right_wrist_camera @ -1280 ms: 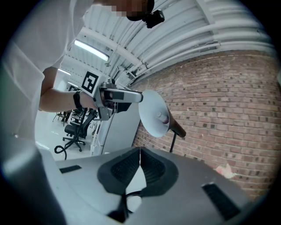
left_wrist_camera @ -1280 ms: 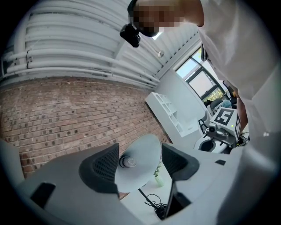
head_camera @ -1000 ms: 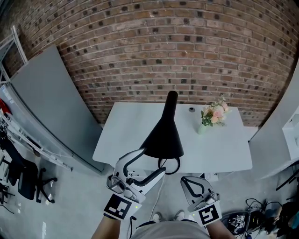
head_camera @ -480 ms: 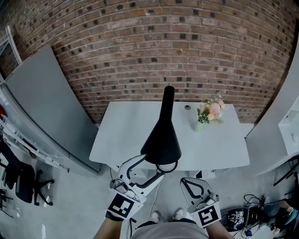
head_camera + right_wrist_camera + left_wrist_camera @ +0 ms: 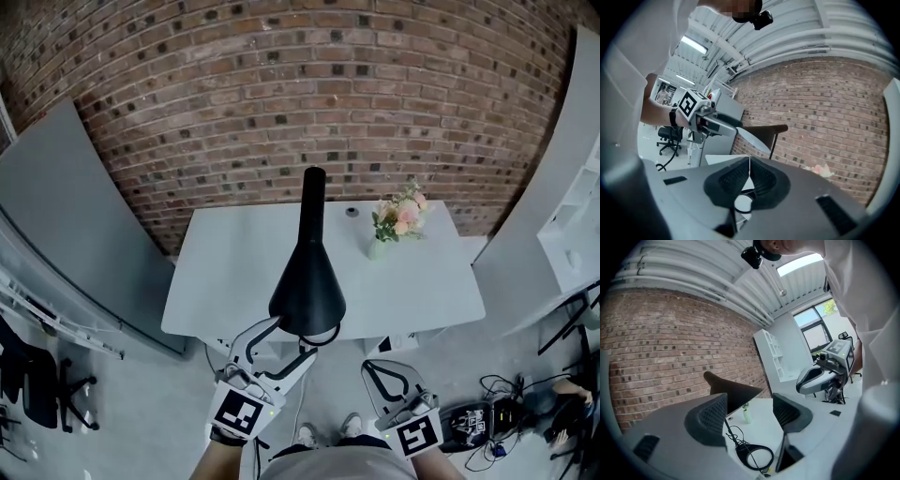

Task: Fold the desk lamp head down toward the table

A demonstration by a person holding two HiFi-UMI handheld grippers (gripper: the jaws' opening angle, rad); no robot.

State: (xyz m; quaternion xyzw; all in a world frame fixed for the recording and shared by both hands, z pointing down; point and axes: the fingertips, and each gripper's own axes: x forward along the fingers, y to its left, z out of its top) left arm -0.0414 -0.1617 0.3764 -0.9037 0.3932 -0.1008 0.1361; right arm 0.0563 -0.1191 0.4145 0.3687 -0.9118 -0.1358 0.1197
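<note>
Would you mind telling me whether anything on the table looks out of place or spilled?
Nothing is spilled or tipped; the vase stands upright. Only the cord of the lamp looks untidy, lying in a loose loop near the front edge of the table.

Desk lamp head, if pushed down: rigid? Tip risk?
The lamp head looks like a rigid cone, so it should probably pivot rather than flex. It is wide against its thin arm, likely top-heavy, so a hard push may tip it. The looped cable looks floppy and may drag.
</note>
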